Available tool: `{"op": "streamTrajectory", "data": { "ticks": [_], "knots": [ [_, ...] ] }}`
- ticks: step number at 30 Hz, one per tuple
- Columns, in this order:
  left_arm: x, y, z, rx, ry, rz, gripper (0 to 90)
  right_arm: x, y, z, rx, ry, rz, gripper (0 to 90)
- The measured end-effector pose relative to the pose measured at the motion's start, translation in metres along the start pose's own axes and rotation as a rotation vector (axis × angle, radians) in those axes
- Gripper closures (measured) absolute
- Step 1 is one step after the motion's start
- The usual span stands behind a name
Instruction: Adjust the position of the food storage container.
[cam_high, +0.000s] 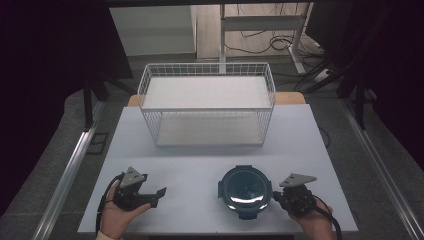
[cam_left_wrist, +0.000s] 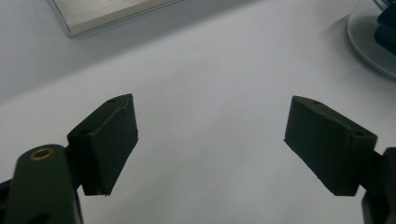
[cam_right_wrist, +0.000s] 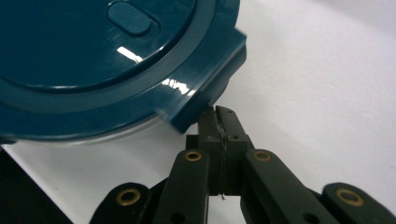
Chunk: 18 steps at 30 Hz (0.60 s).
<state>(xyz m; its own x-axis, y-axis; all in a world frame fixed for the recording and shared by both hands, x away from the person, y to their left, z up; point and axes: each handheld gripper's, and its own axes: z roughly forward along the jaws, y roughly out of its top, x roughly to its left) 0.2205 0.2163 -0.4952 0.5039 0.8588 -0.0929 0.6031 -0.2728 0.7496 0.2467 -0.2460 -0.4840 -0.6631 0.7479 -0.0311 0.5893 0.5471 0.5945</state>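
Note:
A round clear container with a dark teal lid (cam_high: 245, 190) stands on the white table (cam_high: 195, 160) near its front edge. My right gripper (cam_high: 276, 196) is just right of it, jaws shut together with nothing between them. In the right gripper view its tips (cam_right_wrist: 219, 119) touch the underside of a latch tab (cam_right_wrist: 210, 79) on the teal lid (cam_right_wrist: 93, 60). My left gripper (cam_high: 156, 197) rests at the front left, well apart from the container. Its jaws (cam_left_wrist: 210, 140) stand wide open over bare table, and the container's glass edge (cam_left_wrist: 373, 42) shows beyond them.
A white wire basket (cam_high: 207, 72) stands at the back of the table, and its base edge (cam_left_wrist: 107, 14) shows in the left gripper view. Dark curtains flank both sides. Cables and a desk frame lie on the floor behind.

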Motion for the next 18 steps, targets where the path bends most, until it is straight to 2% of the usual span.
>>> {"op": "streamTrajectory", "data": {
  "ticks": [8,18],
  "knots": [
    [-0.001,0.000,0.000,0.003,-0.001,0.002,17.1,0.006,0.006,0.004,-0.005,-0.001,0.007,89.8],
    [0.000,0.000,0.000,0.002,0.000,-0.005,17.1,0.025,0.023,0.016,-0.001,0.016,0.004,89.8]
  ]
}}
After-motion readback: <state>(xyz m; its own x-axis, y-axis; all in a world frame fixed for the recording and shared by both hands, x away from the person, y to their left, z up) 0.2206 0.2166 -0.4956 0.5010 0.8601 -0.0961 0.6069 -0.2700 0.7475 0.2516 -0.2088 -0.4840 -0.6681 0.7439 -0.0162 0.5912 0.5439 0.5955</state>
